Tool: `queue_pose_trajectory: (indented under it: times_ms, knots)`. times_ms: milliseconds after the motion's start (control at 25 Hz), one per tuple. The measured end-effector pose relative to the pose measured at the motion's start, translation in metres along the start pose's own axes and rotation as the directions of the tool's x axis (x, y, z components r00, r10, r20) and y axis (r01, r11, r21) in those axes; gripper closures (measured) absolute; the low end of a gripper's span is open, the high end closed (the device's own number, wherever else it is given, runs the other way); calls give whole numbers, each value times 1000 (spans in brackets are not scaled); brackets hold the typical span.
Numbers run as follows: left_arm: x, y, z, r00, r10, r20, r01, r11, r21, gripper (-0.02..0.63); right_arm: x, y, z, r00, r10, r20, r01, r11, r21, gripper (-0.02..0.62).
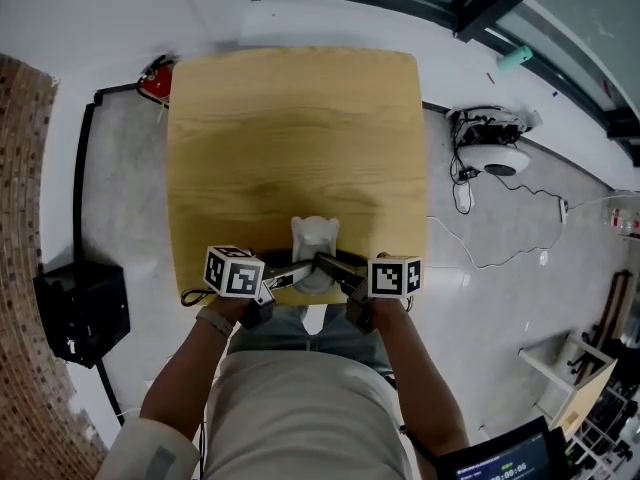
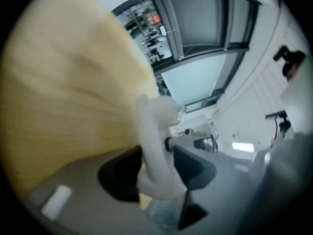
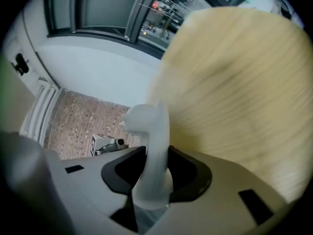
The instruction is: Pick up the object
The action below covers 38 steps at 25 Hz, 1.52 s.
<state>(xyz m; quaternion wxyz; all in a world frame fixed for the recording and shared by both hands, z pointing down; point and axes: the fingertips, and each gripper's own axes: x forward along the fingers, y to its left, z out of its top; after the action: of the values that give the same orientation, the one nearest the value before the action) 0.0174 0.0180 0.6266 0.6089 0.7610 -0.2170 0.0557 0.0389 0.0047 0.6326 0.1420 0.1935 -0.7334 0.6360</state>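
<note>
Items, listed left to right across the head view.

1. Brick wall (image 1: 22, 218), far left edge; a black box (image 1: 85, 313) stands on the floor just beside it.
2. Red item (image 1: 155, 80) on the floor, at the far left corner of the table.
3. Wooden table (image 1: 290, 138), light grain, rounded corners, centre of view.
4. Left hand (image 1: 228, 313), at the table's near edge, forearm coming up from the torso and angled inward. It carries the left gripper (image 1: 290, 276), whose marker cube (image 1: 233, 271) sits just ahead of the wrist. The gripper points inward and a little down. In the left gripper view both dark pads press against the lower part of the object: closed on it.
5. White object (image 1: 315, 251), moulded, narrow and upright with a broader top. It is over the near edge of the table, between the two grippers and clamped by both. Whether its base touches the tabletop cannot be told.
6. Right gripper (image 1: 335, 266), meeting the object from the other side, with its own marker cube (image 1: 395, 276) behind. In the right gripper view its pads are shut against the object's stem. Right hand (image 1: 372, 313) is behind it, forearm angled inward to mirror the left.
7. White round device (image 1: 495, 156) with trailing cables, on the floor right of the table.
8. Teal item (image 1: 515, 58), on the floor at upper right.
</note>
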Motion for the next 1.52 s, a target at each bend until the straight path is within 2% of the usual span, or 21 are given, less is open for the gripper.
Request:
queue_pose_trajectory:
  times_ms: [80, 120, 160, 240, 360, 440, 480, 560, 640, 760, 840, 960, 1120, 1320, 1520]
  knots:
    - [-12, -25, 21, 999, 5, 39, -11, 984, 177, 401, -9, 28, 17, 997, 40, 72, -34, 996, -85, 445]
    - [-19, -39, 34, 998, 4, 61, -21, 964, 265, 402, -15, 44, 27, 992, 61, 107, -47, 990, -131, 445]
    - [-26, -55, 49, 996, 3, 84, -32, 935, 353, 400, -21, 62, 39, 986, 83, 144, -55, 981, -188, 445]
    - [-42, -91, 79, 991, -10, 134, -62, 852, 519, 400, -35, 103, 65, 967, 135, 214, -58, 941, -334, 445]
    - [-74, -163, 113, 975, -57, 214, -117, 688, 716, 400, -67, 182, 92, 931, 221, 291, -19, 823, -567, 445]
    - [-99, -217, 126, 960, -98, 262, -159, 581, 798, 400, -93, 241, 99, 903, 284, 322, 11, 734, -679, 446]
    - [-113, -244, 131, 951, -117, 285, -181, 537, 824, 400, -105, 269, 101, 888, 318, 333, 22, 693, -721, 446]
    - [-136, -285, 140, 932, -153, 330, -226, 467, 855, 402, -123, 315, 104, 858, 382, 343, 41, 615, -788, 446]
    - [-149, -309, 149, 912, -179, 369, -268, 422, 866, 402, -133, 342, 108, 844, 416, 340, 74, 538, -840, 446]
    - [-155, -320, 155, 900, -176, 399, -310, 388, 868, 403, -138, 358, 111, 847, 412, 336, 140, 437, -888, 446]
    - [-157, -322, 155, 899, -170, 404, -322, 369, 872, 403, -138, 362, 111, 848, 415, 329, 150, 408, -901, 446]
    - [-158, -326, 155, 894, -192, 405, -328, 337, 883, 403, -141, 366, 112, 838, 440, 323, 138, 403, -905, 446]
    - [-156, -330, 159, 892, -218, 395, -308, 347, 886, 403, -146, 367, 115, 826, 450, 340, 148, 408, -901, 446]
    - [-153, -336, 161, 896, -220, 386, -310, 314, 898, 403, -152, 370, 117, 819, 458, 345, 161, 393, -905, 446]
    - [-154, -341, 161, 886, -246, 393, -303, 333, 893, 405, -156, 373, 117, 808, 474, 349, 164, 389, -906, 446]
